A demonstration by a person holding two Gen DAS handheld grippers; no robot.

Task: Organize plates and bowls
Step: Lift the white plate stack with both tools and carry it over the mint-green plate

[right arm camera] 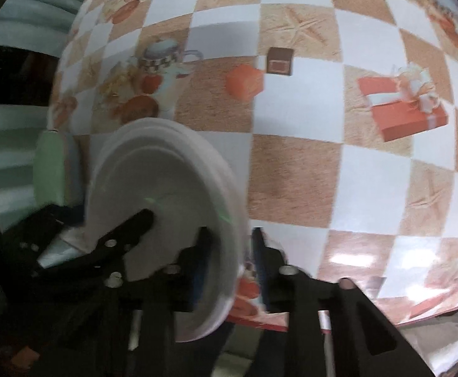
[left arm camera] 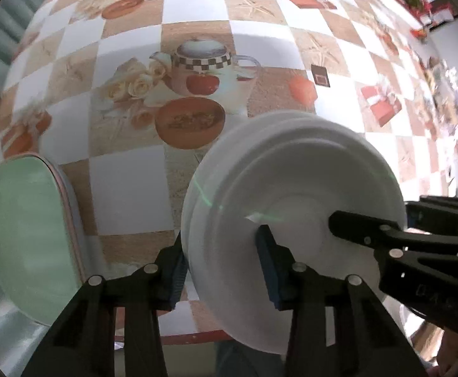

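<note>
Left gripper (left arm camera: 222,251) clamped across the near rim of a stack of white plates (left arm camera: 291,172), one blue pad behind the stack, the other pressed on its hollow face. Right gripper (right arm camera: 232,242) set astride the same rim further round, one finger on the face and one behind; looks pinched shut on it, though badly blurred there. Both pointing steeply down at the table (left arm camera: 128,188).

Stack tilted up sharply, hollow side toward both cameras, near rim hanging over the table's near edge. Far rim against the cloth or clear of it: cannot tell.

Relation that matters: green plate (left arm camera: 24,226) off to the left of the white stack, apart from it with bare cloth between, likewise tipped up on edge at the table's left side. Left hand nearer to it, right hand on the far side of the stack. Judged from that, probably a sideways carry to the left, or a lowering flat onto the open cloth ahead; either way a move for both hands together, keeping the rim level between them so the nested plates do not slide apart.

Surface: glossy checked tablecloth, white and sandy squares, printed with teapots, roses, starfish and red gift boxes; likely slippery under china. Beyond it, pale grey-green ribbed upholstery at the upper left and blurred clutter at the far right.
</note>
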